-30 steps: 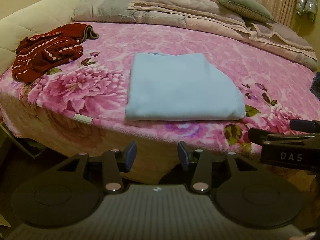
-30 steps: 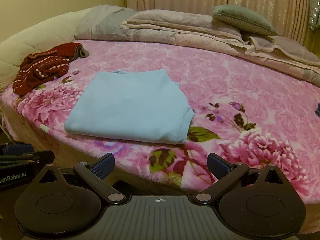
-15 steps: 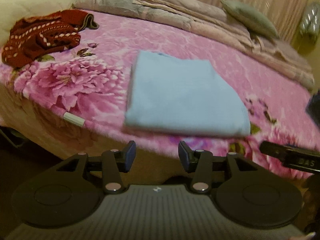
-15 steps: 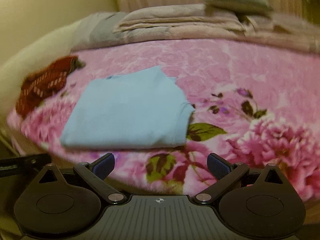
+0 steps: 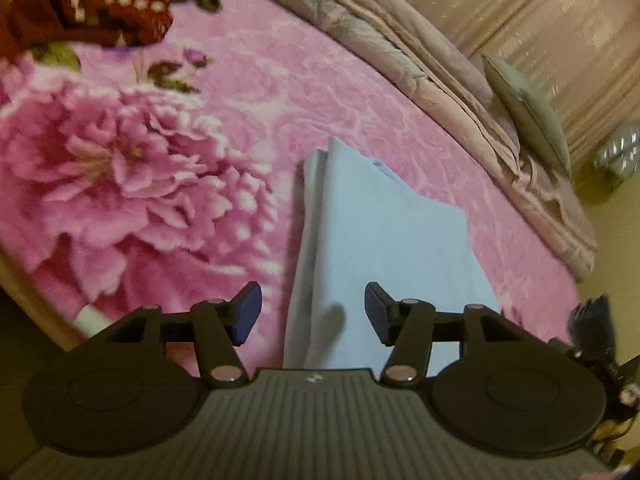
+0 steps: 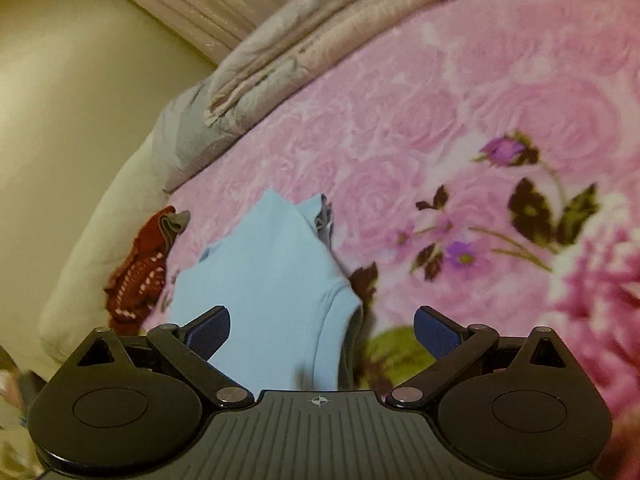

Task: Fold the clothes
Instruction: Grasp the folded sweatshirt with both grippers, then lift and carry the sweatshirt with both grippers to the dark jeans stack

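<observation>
- Where the pink floral plush blanket (image 5: pixel 248 92) covers the bed, a folded light-blue knit garment (image 5: pixel 384 248) lies flat near the bed's near edge, its front end running under both cameras.
- In the left wrist view the garment's long axis runs from the near edge away toward the far side of the bed, narrowing to a corner that points at the folded bedding; its left side shows two stacked layers as a doubled edge.
- In the right wrist view the same garment (image 6: pixel 268 280) points away and slightly right, with a ribbed hem curving along its right side and a bit of grey-blue lining showing at the far tip.
- The left gripper (image 5: pixel 312 316) has its blue-padded fingers (image 5: pixel 246 312) spread apart, hanging over the garment's left edge, holding nothing; whether it touches the cloth I cannot tell.
- The right gripper (image 6: pixel 322 332) is spread wider, its blue pads (image 6: pixel 434 332) straddling the garment's right hem, with nothing between them.
- A crumpled dark-red patterned knit sweater (image 5: pixel 88 4) lies toward the far left part of the bed, well apart from the blue garment.
- A folded beige-and-grey quilt (image 5: pixel 432 76) runs along the far edge of the bed, with a grey-green cushion (image 5: pixel 528 112) resting on it.
- Pale pleated curtains (image 5: pixel 540 20) hang behind the bed.
</observation>
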### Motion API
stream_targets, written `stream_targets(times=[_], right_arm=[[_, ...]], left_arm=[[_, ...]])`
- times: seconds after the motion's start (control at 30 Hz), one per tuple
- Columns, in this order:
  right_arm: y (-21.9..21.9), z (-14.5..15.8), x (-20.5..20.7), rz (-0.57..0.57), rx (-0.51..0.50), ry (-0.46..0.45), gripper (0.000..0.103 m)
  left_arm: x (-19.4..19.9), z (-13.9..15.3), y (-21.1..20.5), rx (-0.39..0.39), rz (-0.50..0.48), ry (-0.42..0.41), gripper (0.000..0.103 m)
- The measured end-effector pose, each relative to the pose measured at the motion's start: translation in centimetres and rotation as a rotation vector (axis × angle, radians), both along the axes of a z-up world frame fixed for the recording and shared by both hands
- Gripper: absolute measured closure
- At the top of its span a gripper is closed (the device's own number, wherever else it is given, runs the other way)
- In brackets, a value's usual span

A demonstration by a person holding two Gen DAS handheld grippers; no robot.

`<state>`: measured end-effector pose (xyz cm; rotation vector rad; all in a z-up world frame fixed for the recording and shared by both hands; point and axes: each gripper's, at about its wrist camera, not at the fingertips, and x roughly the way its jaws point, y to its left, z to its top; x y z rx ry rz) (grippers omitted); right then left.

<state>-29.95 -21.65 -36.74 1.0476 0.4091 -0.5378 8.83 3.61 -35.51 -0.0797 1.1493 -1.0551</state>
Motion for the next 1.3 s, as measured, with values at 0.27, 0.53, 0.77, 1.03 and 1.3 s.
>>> stream_targets(times=[0.27,0.53,0.77,1.03,1.3], right_arm=[[-6.5,-3.0,3.2,0.089,0.12,-0.004,0.003],[-9.8,-4.7,7.2,0.318,0.178,-0.077,0.004],[-11.3,-6.8,9.6,0.453,0.223,-0.141,0.043],[-12.0,-8.6,10.5,0.438,0.325,-0.16,0.085],[-10.8,-0.8,4.8,0.229,0.337,-0.203,0.087]], left_arm=[[4.5,-4.1,-3.3,-0.054,0.001,0.207,0.05],[6.5,-6.4,-6.6,-0.124,-0.066,0.323,0.051],[6.3,-7.2,-8.7,-0.159,-0.162,0.33,0.053],[6.7,-6.8,-9.9,-0.109,-0.16,0.362,0.077],[3.9,2.2,-13.8,-0.141,-0.256,0.312,0.083]])
